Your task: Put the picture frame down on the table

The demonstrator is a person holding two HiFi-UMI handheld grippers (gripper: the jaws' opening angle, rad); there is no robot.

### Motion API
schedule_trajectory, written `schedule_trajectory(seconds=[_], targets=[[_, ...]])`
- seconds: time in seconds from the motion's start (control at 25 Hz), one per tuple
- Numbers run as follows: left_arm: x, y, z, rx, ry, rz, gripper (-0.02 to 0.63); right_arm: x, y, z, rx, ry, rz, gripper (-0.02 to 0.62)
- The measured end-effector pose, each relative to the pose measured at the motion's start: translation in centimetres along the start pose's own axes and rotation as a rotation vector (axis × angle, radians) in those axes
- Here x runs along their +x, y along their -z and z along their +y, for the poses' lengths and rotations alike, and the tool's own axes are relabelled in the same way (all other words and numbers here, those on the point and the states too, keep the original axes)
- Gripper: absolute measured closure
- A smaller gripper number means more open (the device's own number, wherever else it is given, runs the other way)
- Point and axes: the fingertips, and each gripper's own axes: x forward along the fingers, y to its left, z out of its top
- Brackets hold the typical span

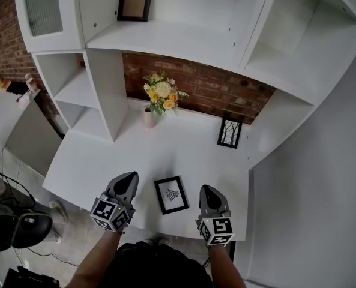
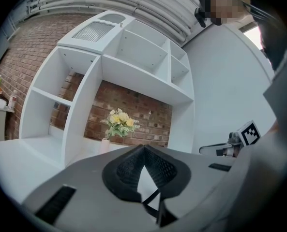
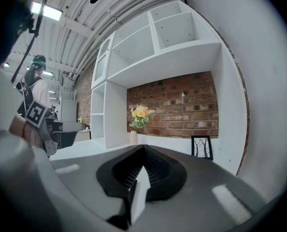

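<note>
Plainly left claw (image 1: 128, 179), right claw (image 1: 207, 190) closed

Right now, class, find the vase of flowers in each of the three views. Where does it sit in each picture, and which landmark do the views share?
Head view: the vase of flowers stands upper centre, on the white desk.
Left gripper view: left of centre, at mid height.
Right gripper view: near the centre, left of the tree picture.
Shared landmark: the brick wall directly behind it.
</note>
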Motion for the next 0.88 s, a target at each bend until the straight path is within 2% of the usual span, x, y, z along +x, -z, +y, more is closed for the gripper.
schedule_trajectory(seconds=[0.4,0.88], targets=[[0.7,-1.5,0.3,0.008,0.007,-0.038,0.603,0.4,-2.1,-0.2,-0.016,0.012,-0.043,0.592],[0.4,-1.1,0.5,0.011,-0.003,-0.026,0.603,0.6,-1.2,0.2,-0.003,-0.003,-0.021,0.592]])
